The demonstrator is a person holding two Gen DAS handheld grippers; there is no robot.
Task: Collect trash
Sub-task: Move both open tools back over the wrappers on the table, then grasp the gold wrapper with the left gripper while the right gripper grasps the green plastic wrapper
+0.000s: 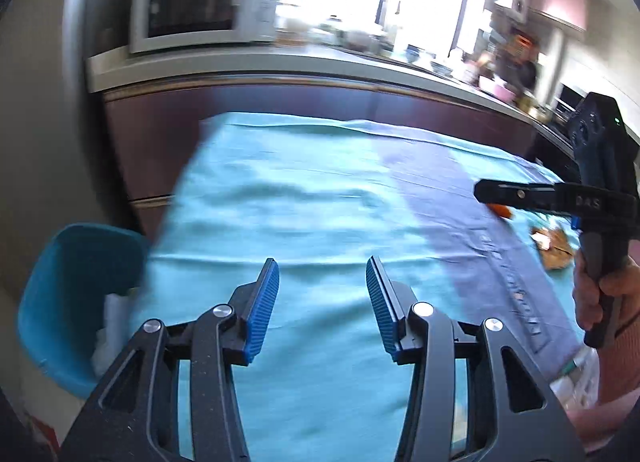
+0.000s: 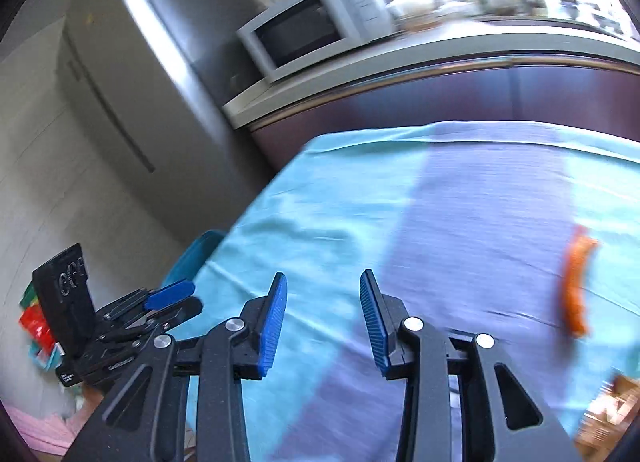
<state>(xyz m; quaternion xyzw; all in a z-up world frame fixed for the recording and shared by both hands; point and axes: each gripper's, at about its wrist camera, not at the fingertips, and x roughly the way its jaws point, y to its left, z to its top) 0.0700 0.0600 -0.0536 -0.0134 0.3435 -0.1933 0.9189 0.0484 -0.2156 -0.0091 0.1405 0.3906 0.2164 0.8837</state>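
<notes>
My left gripper hangs open over the teal tablecloth with nothing between its blue pads. The right gripper is open too and empty, also above the cloth. An orange strip of trash lies on the cloth to its right; in the left wrist view the strip sits just under the right gripper. A brown crumpled wrapper lies beyond it, and shows blurred at the right wrist view's corner. A blue bin holding white waste stands by the table's left edge.
A kitchen counter with a white microwave runs behind the table. A grey fridge stands to the left. The left gripper shows near the bin. A clear plastic bag lies near a hand.
</notes>
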